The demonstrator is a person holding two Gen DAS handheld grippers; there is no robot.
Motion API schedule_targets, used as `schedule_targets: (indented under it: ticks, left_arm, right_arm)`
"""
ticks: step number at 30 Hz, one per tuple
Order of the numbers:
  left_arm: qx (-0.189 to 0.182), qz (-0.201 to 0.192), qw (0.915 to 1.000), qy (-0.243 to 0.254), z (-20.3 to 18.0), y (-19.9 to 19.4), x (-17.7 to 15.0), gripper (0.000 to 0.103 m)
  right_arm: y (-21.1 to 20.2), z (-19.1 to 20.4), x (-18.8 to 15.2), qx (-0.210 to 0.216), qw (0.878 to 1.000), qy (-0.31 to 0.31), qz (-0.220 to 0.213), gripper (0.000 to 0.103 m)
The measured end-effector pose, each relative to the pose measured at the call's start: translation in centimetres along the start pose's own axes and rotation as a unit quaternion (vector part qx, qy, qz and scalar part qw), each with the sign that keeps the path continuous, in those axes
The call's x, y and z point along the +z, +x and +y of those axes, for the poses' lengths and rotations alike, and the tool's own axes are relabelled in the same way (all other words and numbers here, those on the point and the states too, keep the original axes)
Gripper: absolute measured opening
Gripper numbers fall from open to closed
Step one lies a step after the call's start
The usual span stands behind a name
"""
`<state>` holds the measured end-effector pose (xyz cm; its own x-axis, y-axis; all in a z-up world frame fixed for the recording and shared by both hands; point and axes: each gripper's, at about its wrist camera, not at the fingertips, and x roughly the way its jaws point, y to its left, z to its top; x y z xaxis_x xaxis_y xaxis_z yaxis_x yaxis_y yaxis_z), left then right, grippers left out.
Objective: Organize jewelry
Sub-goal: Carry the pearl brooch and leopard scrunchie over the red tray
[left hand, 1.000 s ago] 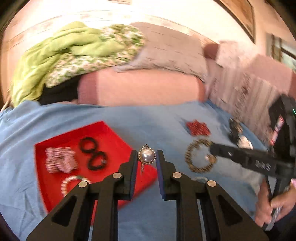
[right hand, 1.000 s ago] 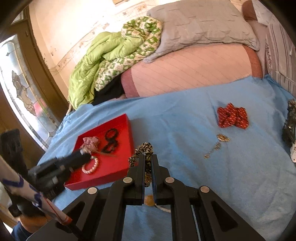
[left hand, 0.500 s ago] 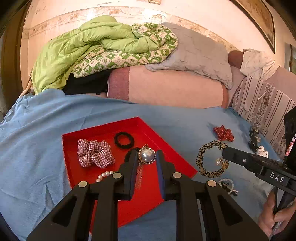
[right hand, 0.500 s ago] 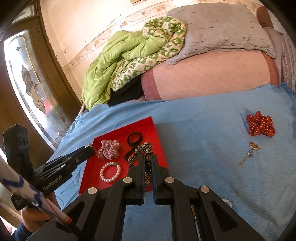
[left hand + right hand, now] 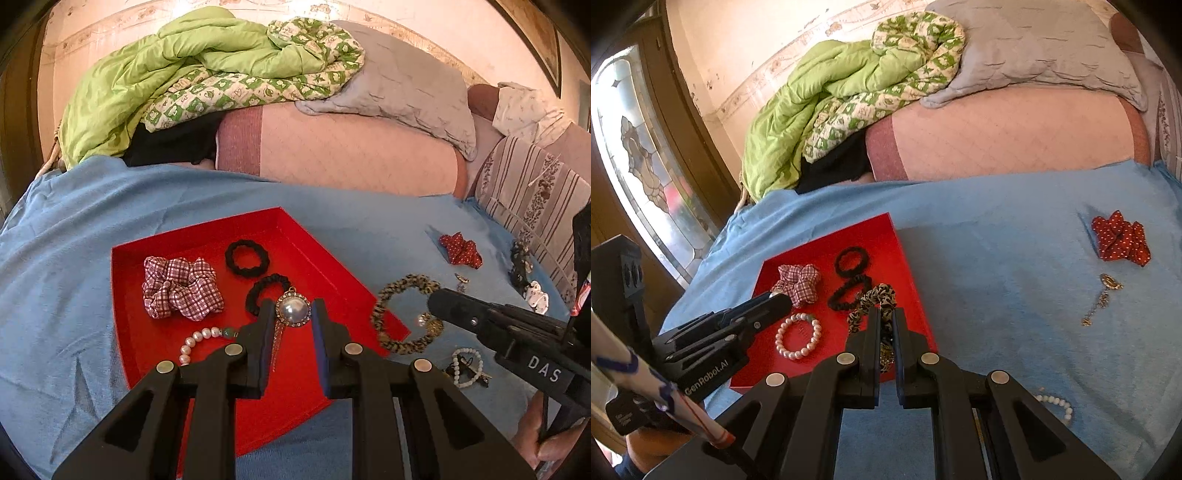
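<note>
L gripper (image 5: 293,314) clamped on pearl pendant (image 5: 293,309) over red tray (image 5: 306,391), near its front-right edge. R gripper (image 5: 884,317) pinches leopard scrunchie (image 5: 877,301) w/ charm at tray's right edge, above blue bedsheet (image 5: 997,277).

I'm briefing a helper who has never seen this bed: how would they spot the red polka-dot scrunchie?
Start at the blue bedsheet, then look away from the red tray towards the striped cushions. The red polka-dot scrunchie lies alone on the bare sheet, just beyond a small gold pendant. It is the only red, white-dotted fabric piece outside the tray.
</note>
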<state>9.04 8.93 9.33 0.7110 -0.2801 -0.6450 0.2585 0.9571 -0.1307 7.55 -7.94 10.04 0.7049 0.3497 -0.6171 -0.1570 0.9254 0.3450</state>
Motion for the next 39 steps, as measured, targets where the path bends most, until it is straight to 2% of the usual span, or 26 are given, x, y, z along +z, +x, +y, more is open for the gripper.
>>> schedule_targets:
  ticks: [14,25,31,39]
  left_arm:
    - [0.016,0.014,0.9995,-0.022,2.2,0.6,-0.1,0.019]
    - [0.037,0.013,0.9974,-0.060,5.8,-0.3,-0.1,0.019]
    - [0.036,0.022,0.9979,-0.049,5.0,0.2,-0.4,0.019]
    - [0.030,0.022,0.9984,-0.042,4.1,0.4,-0.4,0.019]
  right_arm:
    - [3.7,1.1,0.9,-0.002,1.000,0.009,0.017,0.007]
    - [5.3,1.1,1.3,0.012,0.999,0.029,0.023,0.007]
    - [6.6,1.1,0.6,0.017,0.998,0.033,0.046,0.007]
    - [6.7,2.4,0.1,0.029,0.998,0.018,0.052,0.007]
